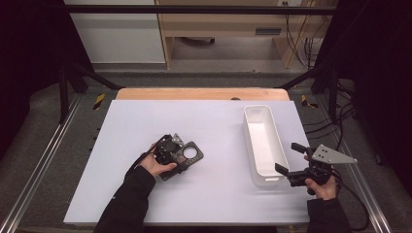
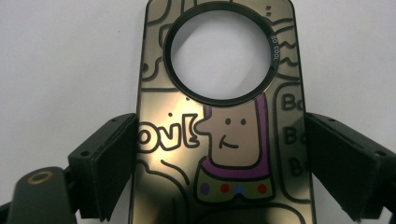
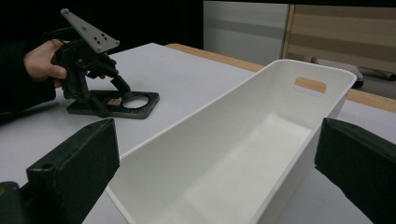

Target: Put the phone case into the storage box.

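Left tool point(image 2: 219, 154) straddles phone case point(image 2: 219, 140), pads not visibly pressing; right tool point(image 3: 210, 177) released near bin point(image 3: 261, 140). Risk: case slips on lift.

Flat dark rectangular phone case with a cartoon print and round camera hole point(image 2: 219, 130): its top and bottom ends are cut off by the left gripper view's edges, and the words down its right side break off behind the jaw there. The tiny lettering on the ring of the hole is too small to read. In the high view the left gripper point(image 1: 176, 156) and hand point(image 1: 156, 164) cover the case's near end, so the print cannot be made out. Long white plastic bin point(image 3: 243, 154): near end cut off at the right gripper view's bottom edge. Right gripper point(image 1: 287, 159): whether its pads touch the bin's end cannot be told.
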A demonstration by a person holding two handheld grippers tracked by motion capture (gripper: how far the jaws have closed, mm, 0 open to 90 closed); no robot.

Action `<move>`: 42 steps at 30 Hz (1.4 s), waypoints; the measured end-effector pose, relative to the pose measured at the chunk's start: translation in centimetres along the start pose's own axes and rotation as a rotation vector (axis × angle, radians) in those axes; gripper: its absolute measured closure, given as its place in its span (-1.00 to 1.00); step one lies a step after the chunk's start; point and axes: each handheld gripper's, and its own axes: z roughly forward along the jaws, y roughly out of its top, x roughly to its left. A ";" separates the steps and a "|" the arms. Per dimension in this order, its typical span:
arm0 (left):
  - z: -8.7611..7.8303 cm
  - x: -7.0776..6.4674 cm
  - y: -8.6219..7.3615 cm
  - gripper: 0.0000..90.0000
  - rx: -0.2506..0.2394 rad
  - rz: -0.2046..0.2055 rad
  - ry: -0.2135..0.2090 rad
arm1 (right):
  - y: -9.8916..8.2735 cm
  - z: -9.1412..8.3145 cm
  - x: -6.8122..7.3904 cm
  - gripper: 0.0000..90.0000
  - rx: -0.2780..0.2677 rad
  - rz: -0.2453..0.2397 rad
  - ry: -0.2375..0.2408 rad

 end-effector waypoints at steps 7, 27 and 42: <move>-0.1 0.1 0.0 -0.74 -0.007 -0.010 0.000 | 0.0 0.0 0.0 -0.99 0.001 0.000 0.001; -2.9 -1.1 0.6 -0.74 -0.097 0.012 -0.017 | 0.1 0.0 0.2 -0.99 0.001 -0.007 0.015; -5.3 -3.2 0.6 -0.74 -0.153 0.091 0.005 | 0.6 0.1 0.9 -0.99 0.005 -0.033 0.042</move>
